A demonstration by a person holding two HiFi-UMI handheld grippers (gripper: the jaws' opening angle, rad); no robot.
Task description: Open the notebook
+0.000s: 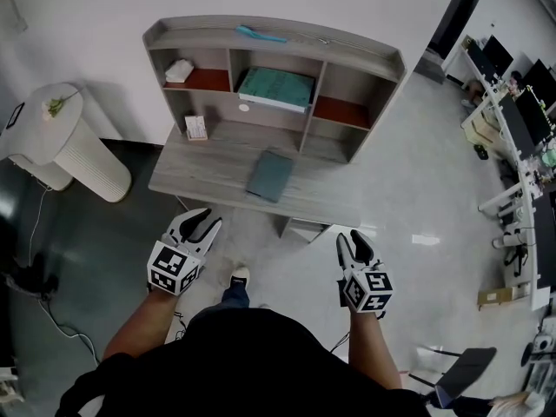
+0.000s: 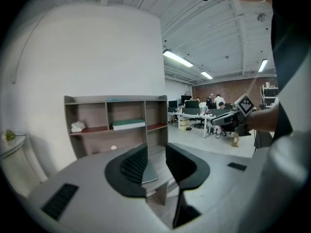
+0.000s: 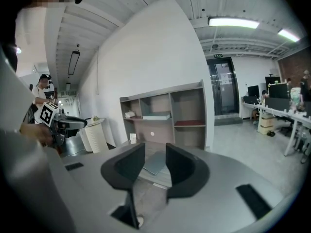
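The notebook [image 1: 270,175] is a dark grey-teal book lying closed on the grey desk [image 1: 200,176], in front of the shelf unit. Both grippers hang in the air short of the desk's front edge, well apart from the notebook. My left gripper [image 1: 201,222] is open with nothing between its jaws. My right gripper [image 1: 354,243] is open and empty too. In the left gripper view the notebook [image 2: 149,172] shows through the gap of the left gripper [image 2: 156,152]. In the right gripper view the notebook [image 3: 156,164] lies beyond the right gripper [image 3: 154,152].
A shelf unit [image 1: 365,63] stands on the desk's back with a green book [image 1: 276,88], a white cloth [image 1: 179,69] and a small card [image 1: 196,128]. A white ribbed cylinder [image 1: 74,155] stands at left. Office desks [image 1: 512,146] line the right side.
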